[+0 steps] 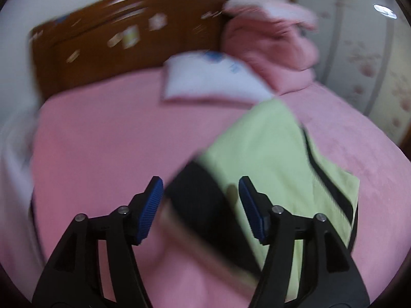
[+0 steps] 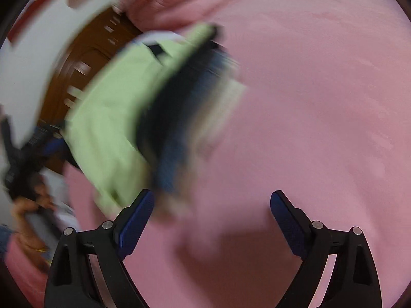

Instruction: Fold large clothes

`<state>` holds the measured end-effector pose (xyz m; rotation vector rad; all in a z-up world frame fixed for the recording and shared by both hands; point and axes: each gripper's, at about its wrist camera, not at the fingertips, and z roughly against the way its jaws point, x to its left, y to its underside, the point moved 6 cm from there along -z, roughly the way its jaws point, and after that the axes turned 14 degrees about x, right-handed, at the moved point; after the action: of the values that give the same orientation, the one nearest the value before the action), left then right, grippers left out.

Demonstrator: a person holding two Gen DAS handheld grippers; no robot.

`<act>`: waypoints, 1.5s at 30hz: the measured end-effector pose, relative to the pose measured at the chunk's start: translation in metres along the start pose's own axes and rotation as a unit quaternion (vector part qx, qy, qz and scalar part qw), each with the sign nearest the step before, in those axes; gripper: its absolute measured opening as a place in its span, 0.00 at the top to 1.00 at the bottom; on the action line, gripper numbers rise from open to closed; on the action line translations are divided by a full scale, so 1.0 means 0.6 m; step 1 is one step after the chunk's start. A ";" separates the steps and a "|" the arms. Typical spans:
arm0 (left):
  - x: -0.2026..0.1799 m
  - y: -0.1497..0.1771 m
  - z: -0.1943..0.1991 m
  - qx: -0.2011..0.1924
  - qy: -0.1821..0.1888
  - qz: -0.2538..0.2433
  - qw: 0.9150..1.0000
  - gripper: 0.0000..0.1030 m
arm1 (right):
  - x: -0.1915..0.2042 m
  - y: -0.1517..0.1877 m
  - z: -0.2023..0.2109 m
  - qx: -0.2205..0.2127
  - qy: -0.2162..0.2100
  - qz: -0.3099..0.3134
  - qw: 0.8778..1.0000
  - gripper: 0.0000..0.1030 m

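A light green garment with black trim and a dark band at one end lies on the pink bed, heavily blurred. My left gripper hovers just over the dark band. Its blue pads stand apart and do not press on the cloth. In the right wrist view the same garment is a smear at the left, beside my left finger. My right gripper is wide open over bare pink bedding, with nothing between its fingers.
A white pillow lies near the brown wooden headboard. A heap of pink blanket sits in the far right corner against a flowered wall. A person's hand shows at the far left.
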<state>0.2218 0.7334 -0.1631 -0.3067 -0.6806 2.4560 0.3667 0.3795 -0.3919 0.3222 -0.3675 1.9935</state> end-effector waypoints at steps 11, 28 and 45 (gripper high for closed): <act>-0.110 0.464 0.218 0.091 0.004 -0.034 0.995 0.42 | -0.313 0.409 0.201 0.054 0.140 -0.094 0.984 0.02; -0.448 0.883 0.566 0.176 0.062 -0.386 0.903 0.42 | -0.492 0.758 0.570 -0.027 0.189 -0.143 0.971 0.01; -0.524 0.867 0.730 0.160 0.151 -0.436 0.873 0.32 | -0.466 0.791 0.808 -0.091 0.138 -0.227 0.960 0.01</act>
<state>0.0819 0.0062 -0.0488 -0.1839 -0.1839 1.5589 0.0894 -0.2382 -0.1090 0.0043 -0.2666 1.5131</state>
